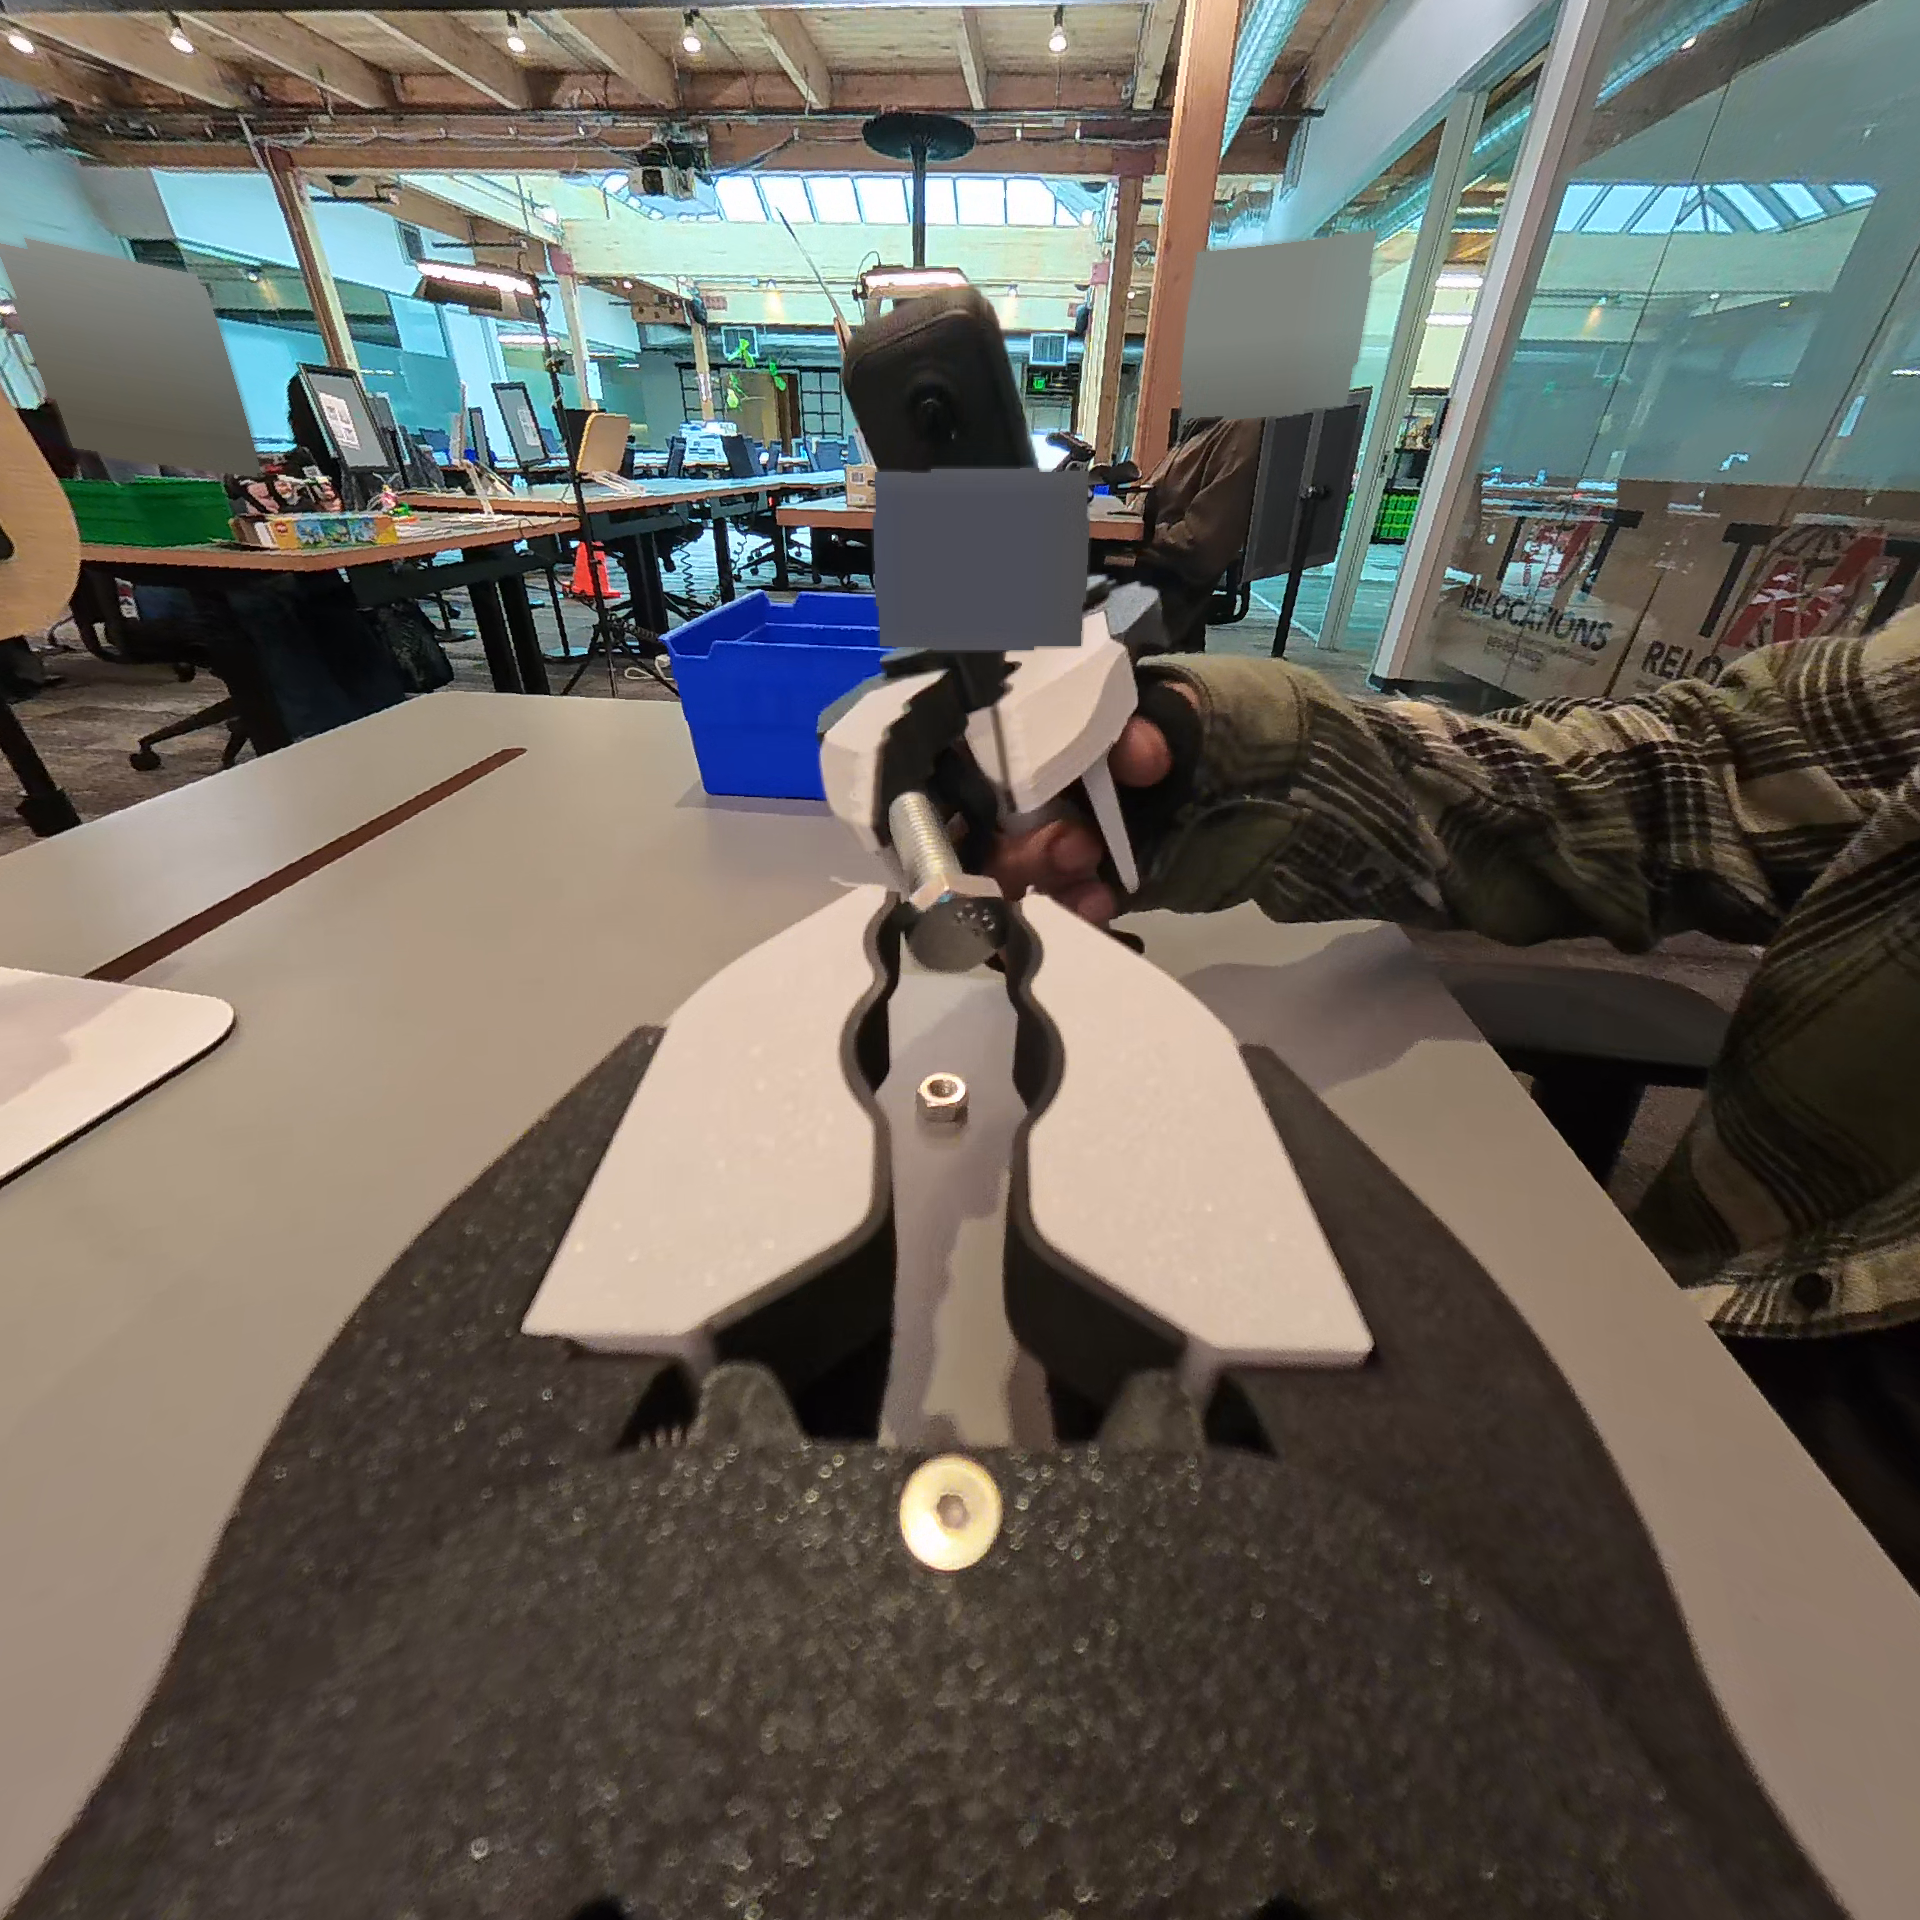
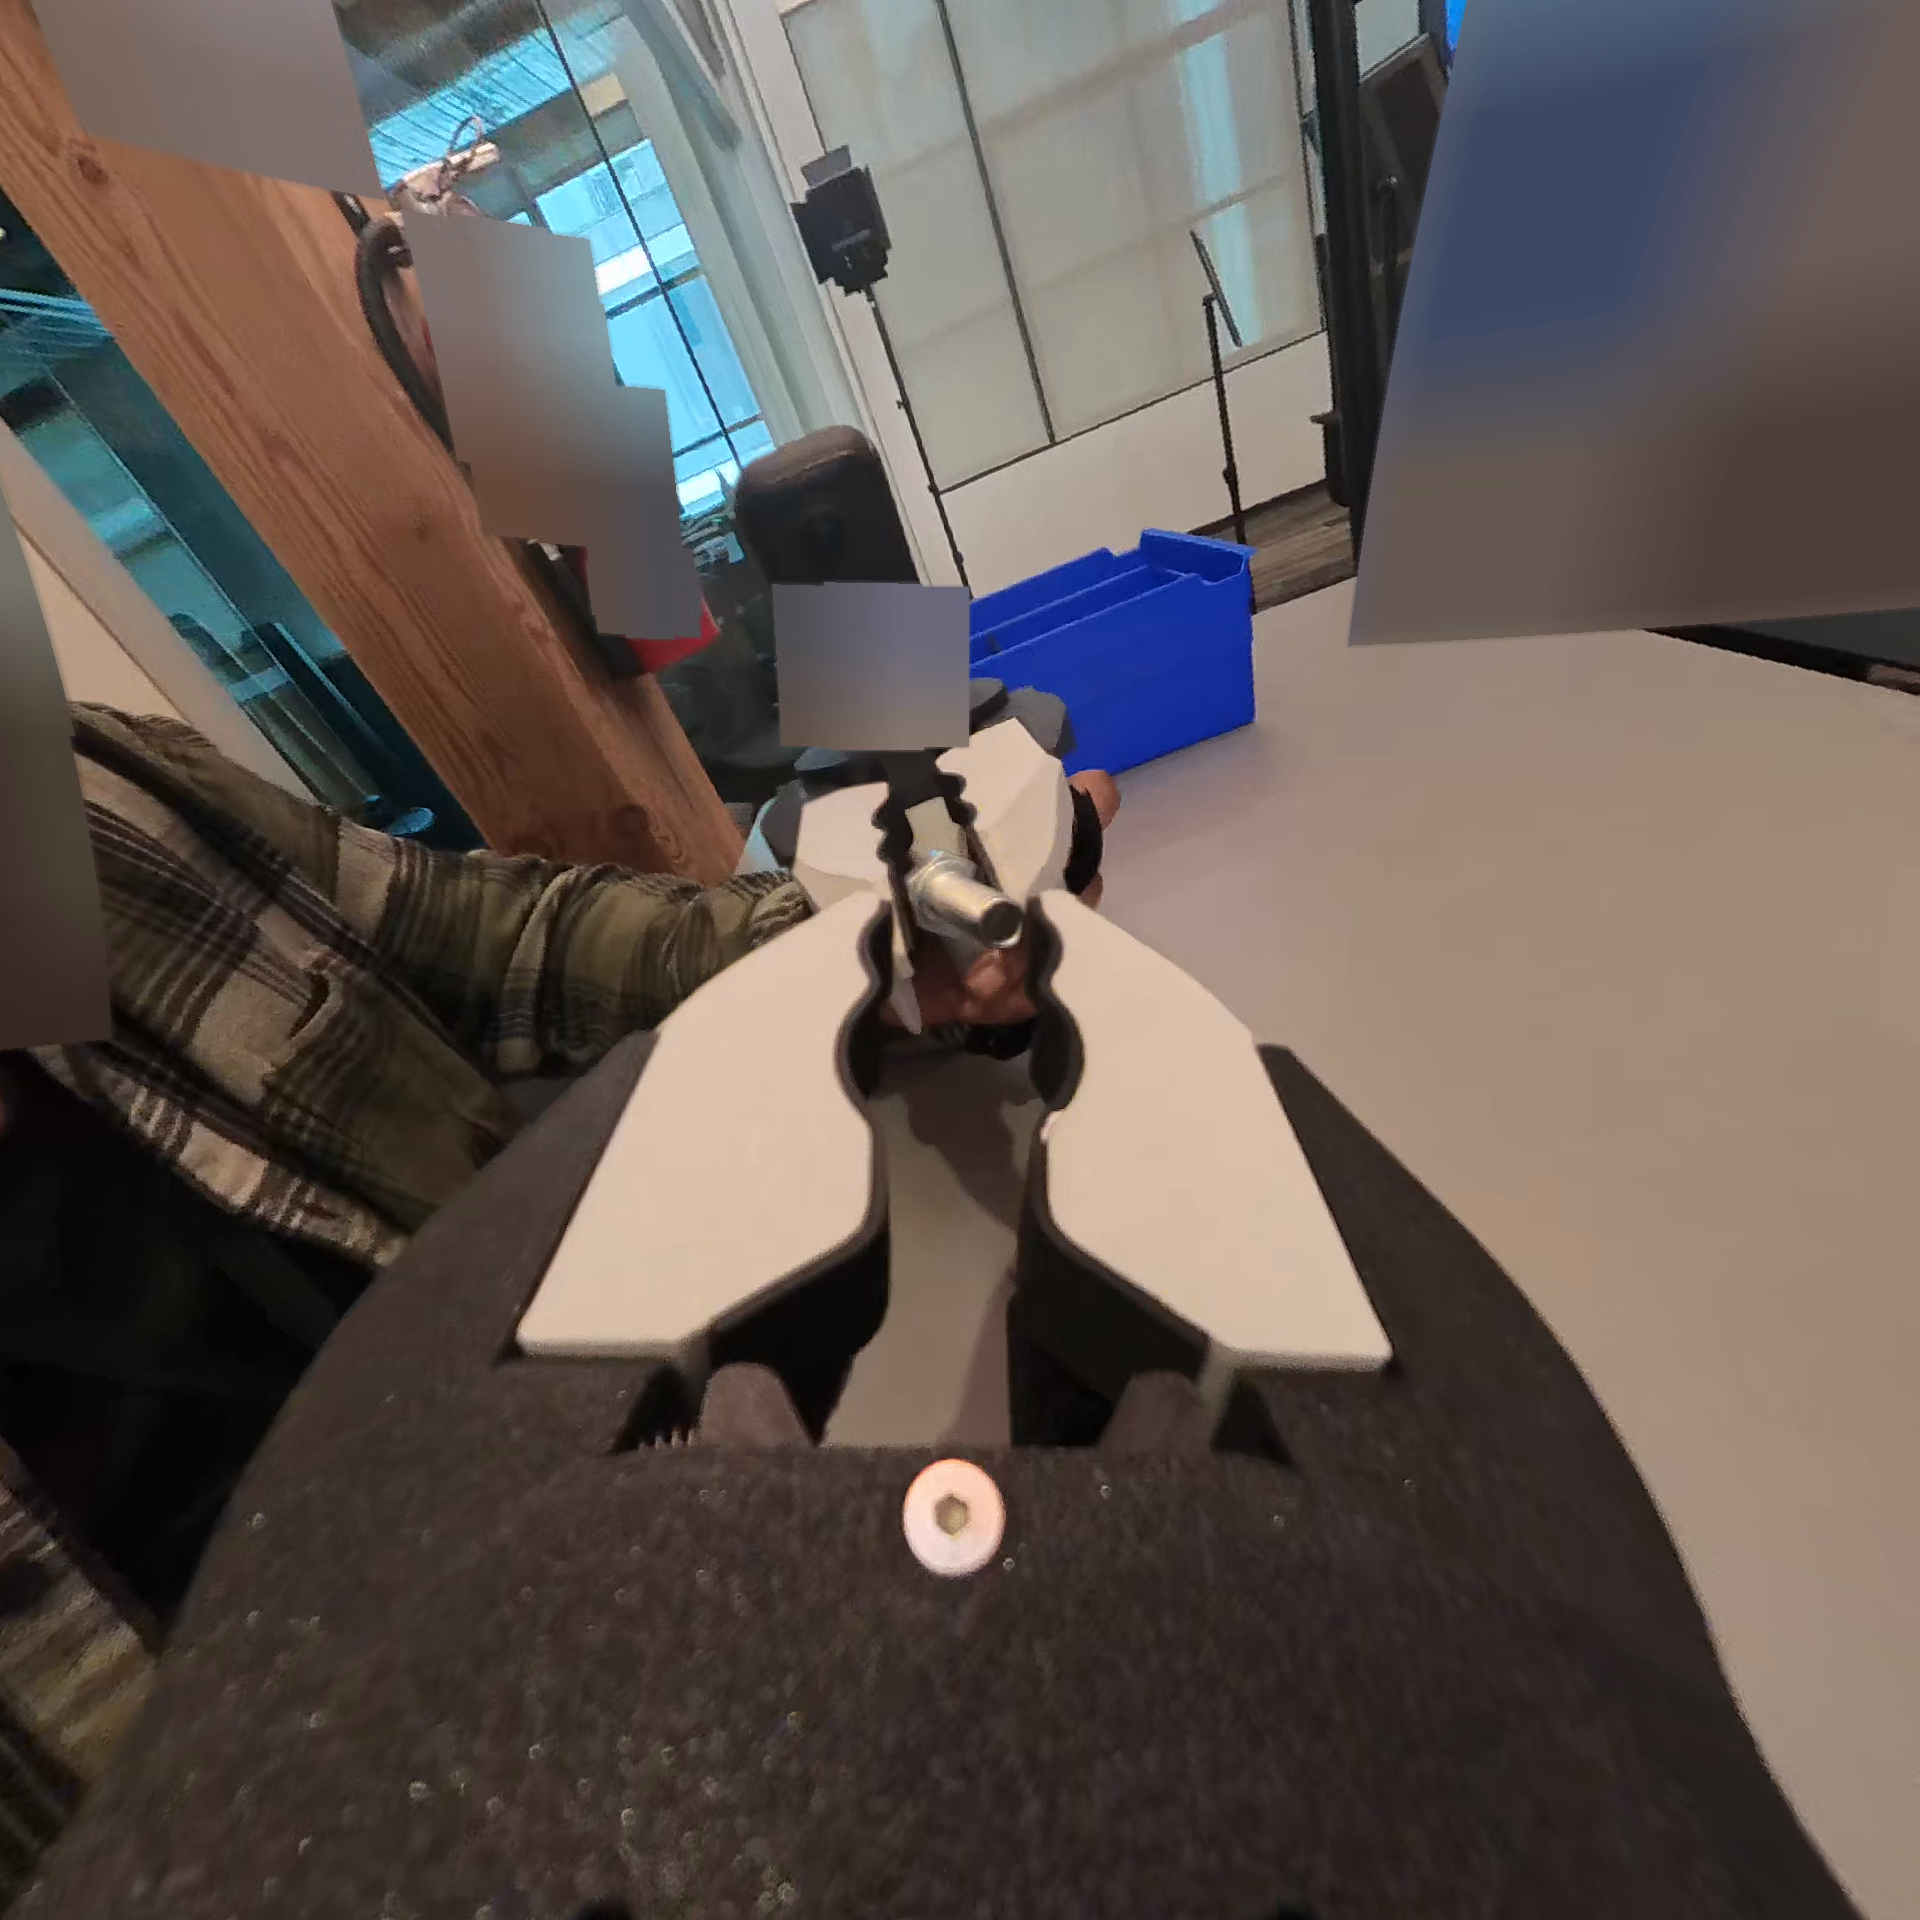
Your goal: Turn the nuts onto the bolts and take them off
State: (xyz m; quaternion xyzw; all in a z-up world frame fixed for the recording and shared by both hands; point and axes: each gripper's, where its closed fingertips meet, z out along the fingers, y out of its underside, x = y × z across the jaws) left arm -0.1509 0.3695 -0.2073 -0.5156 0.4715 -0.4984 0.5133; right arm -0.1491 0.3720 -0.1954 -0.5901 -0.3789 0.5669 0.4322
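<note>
nut [image 1: 942, 1099]: loose on the grey table [image 1: 416, 1039], hole up. It shows lower centre of the left wrist view, in the gap between the fingers, and is not on any thread.
left gripper [image 1: 954, 935]: narrow opening. The tips sit on either side of the bolt's hex head, which nearly fills the gap. I judge this a grip on the head.
bolt [image 1: 925, 862]: in the air at frame centre, clear of the table. Its long axis runs from one gripper to the other, with the bare threaded end towards the right one.
right gripper [image 2: 956, 935]: the tips straddle the shank end. The gap looks wider than the shank, so I cannot tell if they touch it.
key relation: the nut lies below and behind the bolt head, at the wrong end of the bolt. The right fingers look freer to fetch it.
blue bin [image 1: 769, 717]: far table edge, well apart.
</note>
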